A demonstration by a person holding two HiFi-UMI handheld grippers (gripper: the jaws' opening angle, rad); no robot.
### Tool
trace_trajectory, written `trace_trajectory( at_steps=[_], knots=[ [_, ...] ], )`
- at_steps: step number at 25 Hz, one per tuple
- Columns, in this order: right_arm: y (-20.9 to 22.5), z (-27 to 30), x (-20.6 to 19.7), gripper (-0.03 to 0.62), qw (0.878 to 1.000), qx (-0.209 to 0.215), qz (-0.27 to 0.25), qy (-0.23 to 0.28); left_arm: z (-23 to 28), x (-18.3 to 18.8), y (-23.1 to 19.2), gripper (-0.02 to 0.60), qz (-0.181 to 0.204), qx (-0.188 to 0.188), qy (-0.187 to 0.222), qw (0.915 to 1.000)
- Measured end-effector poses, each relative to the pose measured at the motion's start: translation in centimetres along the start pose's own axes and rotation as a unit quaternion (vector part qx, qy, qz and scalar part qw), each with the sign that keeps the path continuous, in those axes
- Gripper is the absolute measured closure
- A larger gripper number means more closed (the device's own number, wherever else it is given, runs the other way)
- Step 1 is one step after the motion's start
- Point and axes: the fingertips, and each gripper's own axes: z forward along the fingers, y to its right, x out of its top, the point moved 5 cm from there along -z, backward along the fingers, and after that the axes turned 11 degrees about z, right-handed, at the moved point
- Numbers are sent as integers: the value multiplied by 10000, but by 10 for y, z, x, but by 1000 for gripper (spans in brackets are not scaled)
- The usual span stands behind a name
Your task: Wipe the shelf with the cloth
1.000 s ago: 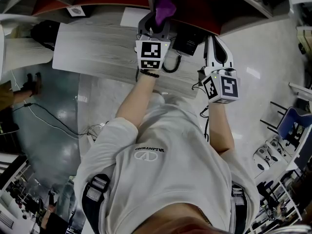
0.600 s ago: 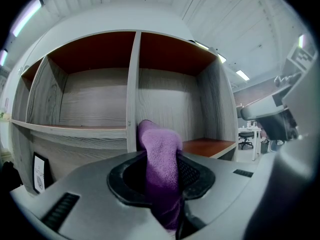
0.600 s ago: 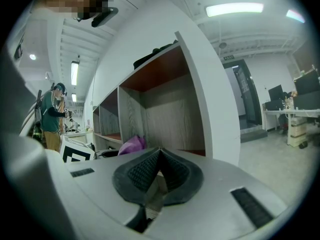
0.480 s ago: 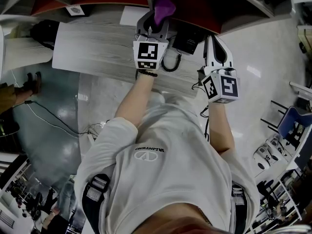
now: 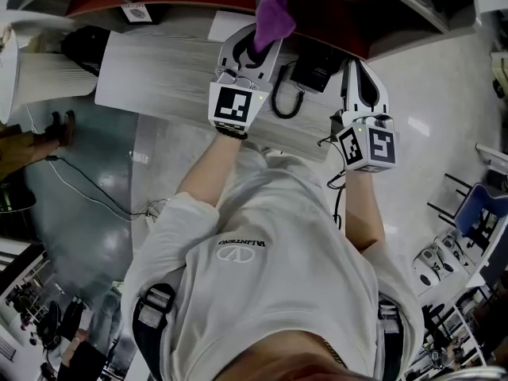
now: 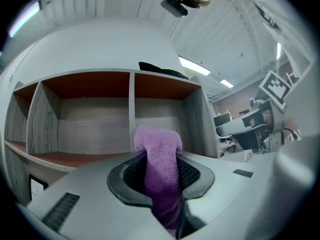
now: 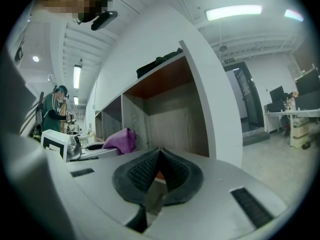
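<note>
left gripper (image 5: pixel 259 40) fingers pinching cloth (image 5: pixel 272 14), right gripper (image 7: pixel 159 156) fingers together

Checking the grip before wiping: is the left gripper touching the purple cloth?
Touching. The left gripper view shows the purple cloth pinched between the jaws of the left gripper.

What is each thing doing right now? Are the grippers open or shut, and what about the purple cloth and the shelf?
Left gripper: shut on the purple cloth.
Purple cloth: pinched between the jaws, bunched up, its top sticking out past them.
Right gripper: shut, holding nothing.
Shelf: open at the front; the two compartments seen in the left gripper view look bare.
</note>
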Motion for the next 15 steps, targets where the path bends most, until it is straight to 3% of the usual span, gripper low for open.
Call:
trace_trajectory(
  at_steps=[8,15],
  knots=[
    [-14,-11,11,594,9995,-263,-117,129,-31,20,-32,479,172,-281,103,9994],
    [-33,-26,27,593,9971,-593,-159,460,-58,45,-58,479,48,-357,316,9989]
  ],
)
